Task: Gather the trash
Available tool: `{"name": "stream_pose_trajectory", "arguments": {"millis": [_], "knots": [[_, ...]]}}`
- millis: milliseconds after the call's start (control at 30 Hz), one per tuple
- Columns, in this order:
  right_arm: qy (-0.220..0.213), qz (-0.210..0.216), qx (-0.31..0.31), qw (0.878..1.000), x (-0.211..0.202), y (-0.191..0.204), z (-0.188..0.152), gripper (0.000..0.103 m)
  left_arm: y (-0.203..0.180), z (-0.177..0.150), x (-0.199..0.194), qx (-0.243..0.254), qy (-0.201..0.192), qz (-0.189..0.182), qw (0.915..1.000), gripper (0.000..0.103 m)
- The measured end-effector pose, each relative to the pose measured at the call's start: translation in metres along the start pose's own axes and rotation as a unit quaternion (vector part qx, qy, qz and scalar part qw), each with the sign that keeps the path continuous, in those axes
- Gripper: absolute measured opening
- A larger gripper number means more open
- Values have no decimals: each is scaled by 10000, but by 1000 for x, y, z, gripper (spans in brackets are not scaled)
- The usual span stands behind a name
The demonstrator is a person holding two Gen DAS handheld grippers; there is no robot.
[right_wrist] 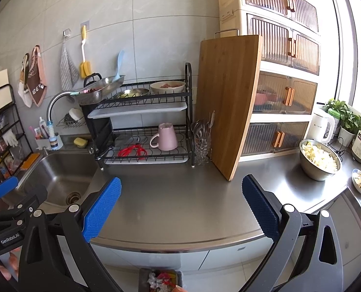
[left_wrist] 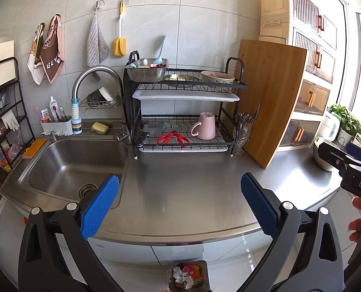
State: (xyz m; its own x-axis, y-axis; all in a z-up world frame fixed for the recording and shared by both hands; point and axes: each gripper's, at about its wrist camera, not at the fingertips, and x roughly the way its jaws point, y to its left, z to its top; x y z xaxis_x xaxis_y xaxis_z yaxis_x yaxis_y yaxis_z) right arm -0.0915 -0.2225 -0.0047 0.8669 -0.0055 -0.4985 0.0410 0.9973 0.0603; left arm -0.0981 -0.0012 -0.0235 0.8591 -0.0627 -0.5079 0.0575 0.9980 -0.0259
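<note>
Brushed steel fills the left wrist view: the counter (left_wrist: 180, 194) ahead of the left gripper (left_wrist: 180, 206) is bare, its textured blue pads spread wide on nothing. Below the gripper, on the floor, a dark square bin (left_wrist: 187, 277) holds crumpled wrappers, so collecting looks largely done.

In the right wrist view the right gripper (right_wrist: 181, 206) likewise gapes empty over the smooth worktop; the bin (right_wrist: 161, 279) sits beneath it, a bamboo board (right_wrist: 226, 102) leaning ahead.
</note>
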Motion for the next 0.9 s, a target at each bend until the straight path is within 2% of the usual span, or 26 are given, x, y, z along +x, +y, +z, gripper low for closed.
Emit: {"name": "stream_pose_trajectory", "arguments": {"millis": [900], "knots": [[30, 23, 4, 10000, 2, -3, 1, 100, -1, -1, -5, -28, -45, 43, 10000, 95]]}}
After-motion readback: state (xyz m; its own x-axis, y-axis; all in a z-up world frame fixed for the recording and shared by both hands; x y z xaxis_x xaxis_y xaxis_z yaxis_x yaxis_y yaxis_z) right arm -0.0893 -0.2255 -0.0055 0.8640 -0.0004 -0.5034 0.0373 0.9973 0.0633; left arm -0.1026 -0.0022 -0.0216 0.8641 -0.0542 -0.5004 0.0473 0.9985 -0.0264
